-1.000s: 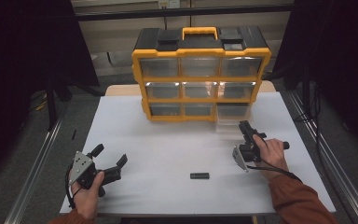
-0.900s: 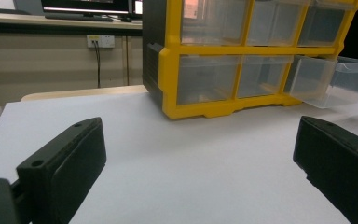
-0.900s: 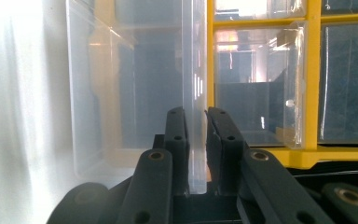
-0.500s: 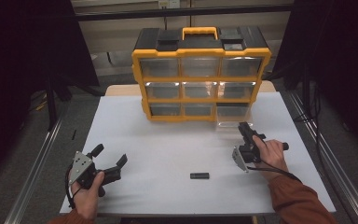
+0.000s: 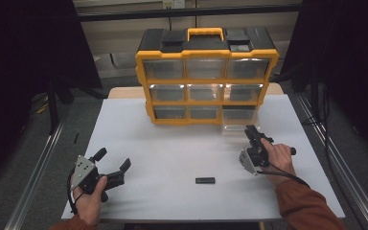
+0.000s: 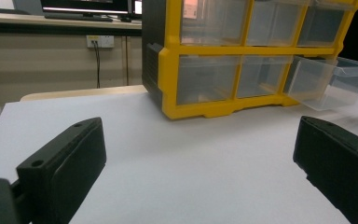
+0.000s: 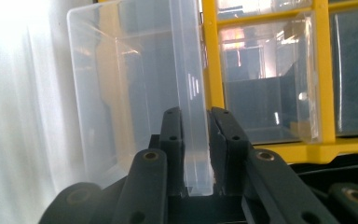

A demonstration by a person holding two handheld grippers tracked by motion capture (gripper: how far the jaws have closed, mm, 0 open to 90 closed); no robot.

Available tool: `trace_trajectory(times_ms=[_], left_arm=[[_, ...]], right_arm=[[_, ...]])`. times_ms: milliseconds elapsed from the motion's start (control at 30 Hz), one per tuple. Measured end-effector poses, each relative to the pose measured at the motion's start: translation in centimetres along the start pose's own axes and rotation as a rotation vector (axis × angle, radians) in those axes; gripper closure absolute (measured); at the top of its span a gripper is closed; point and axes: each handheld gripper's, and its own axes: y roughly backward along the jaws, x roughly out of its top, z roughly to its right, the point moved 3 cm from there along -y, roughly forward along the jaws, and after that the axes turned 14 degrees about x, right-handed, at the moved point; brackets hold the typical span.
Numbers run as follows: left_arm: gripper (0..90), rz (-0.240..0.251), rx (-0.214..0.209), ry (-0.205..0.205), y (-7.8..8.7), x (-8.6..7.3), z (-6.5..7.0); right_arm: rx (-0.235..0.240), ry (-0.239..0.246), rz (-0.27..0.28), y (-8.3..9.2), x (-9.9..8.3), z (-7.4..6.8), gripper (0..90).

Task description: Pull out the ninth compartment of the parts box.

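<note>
Two grippers are in use at a white table [image 5: 172,153]. The right gripper [image 5: 252,133] is held by the person's right hand [image 5: 277,155] at the right side of the table, pointing toward the bottom right corner of a yellow organizer cabinet [image 5: 206,79] that stands at the far middle of the table. The clear drawer [image 5: 239,119] of the bottom right compartment is pulled partway out of the cabinet. In the right gripper view, the front wall of this drawer [image 7: 193,116] stands between the two fingers [image 7: 171,135]. The gap is narrow, with both pads right at the wall's faces; the gripper is turned on its side, so the drawer appears upright. The jaws have just been easing apart slightly, with the drawer wall between them. Whether the pads press on the wall cannot be told for certain; they appear to be in contact.

The left gripper [image 5: 111,163] rests low at the near left corner of the table, held by the left hand [image 5: 90,199]. Its fingers [image 6: 63,163] are spread wide with nothing between them, well apart from the cabinet.

One small black flat piece [image 5: 205,180] lies on the table near its front edge, between the two grippers and touching neither.
</note>
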Motion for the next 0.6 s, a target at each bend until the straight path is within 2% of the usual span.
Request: trace_trajectory(times_ms=[167, 233, 267, 467, 600], left_arm=[[2.4, 0.002, -0.001, 0.003, 0.0, 0.0, 0.0], [2.4, -0.001, 0.001, -0.007, 0.0, 0.0, -0.1], [2.4, 0.003, 0.0, 0.002, 0.0, 0.0, 0.0], [2.8, 0.004, 0.002, -0.001, 0.0, 0.0, -0.1], [2.9, 0.002, 0.002, -0.004, 0.0, 0.0, -0.1]], right_arm=[[0.011, -0.092, 0.009, -0.1, -0.2, 0.1, 63.3], [0.011, -0.144, 0.019, 0.0, -0.3, 0.2, 60.5], [0.011, -0.169, 0.03, 0.0, -0.3, 0.3, 58.2], [0.018, -0.332, 0.076, 0.1, -0.5, 0.7, 39.3], [0.027, -0.437, 0.109, 0.1, -0.7, 1.0, 30.4]])
